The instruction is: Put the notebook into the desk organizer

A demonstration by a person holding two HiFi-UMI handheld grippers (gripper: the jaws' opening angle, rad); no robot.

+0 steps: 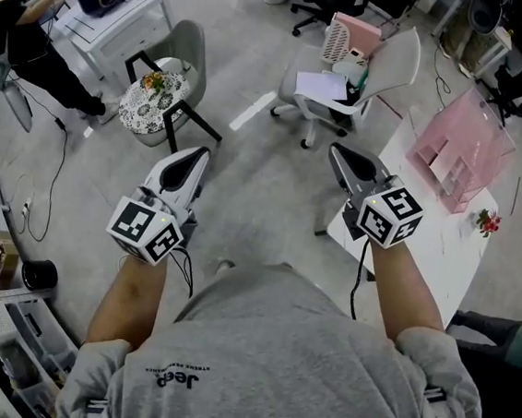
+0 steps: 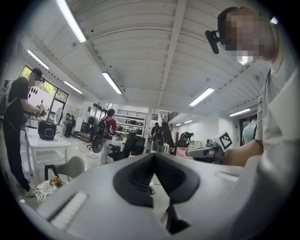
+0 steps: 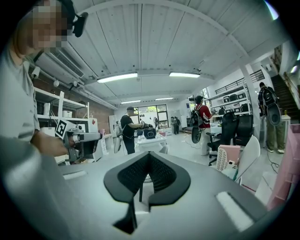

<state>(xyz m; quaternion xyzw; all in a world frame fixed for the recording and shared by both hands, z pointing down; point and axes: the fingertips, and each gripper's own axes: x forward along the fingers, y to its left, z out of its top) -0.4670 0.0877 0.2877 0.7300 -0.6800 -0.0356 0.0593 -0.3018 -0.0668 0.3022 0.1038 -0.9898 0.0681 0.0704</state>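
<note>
- A white counter (image 1: 443, 246) stands to the person's right, over an open office floor. Nothing on it has been handled yet, so the task looks not yet begun.
- A white chair (image 1: 402, 61) stands beyond the counter's far end, with a flat white pad (image 1: 320, 85) on its seat.
- The pink see-through desk organizer (image 1: 462, 146) sits on the counter's far part. Its inner dividers show and, as far as can be told, its compartments are empty.
- The left tool (image 1: 195, 156) and right tool (image 1: 342, 153) are held level in mid-air, each with its jaws together on nothing.
- The notebook cannot be picked out for sure, though the pad on the chair may be it.
- The next move probably calls for finding it, opening one tool and gripping an edge.
- A small red flower sprig (image 1: 489, 221) lies near the organizer.
</note>
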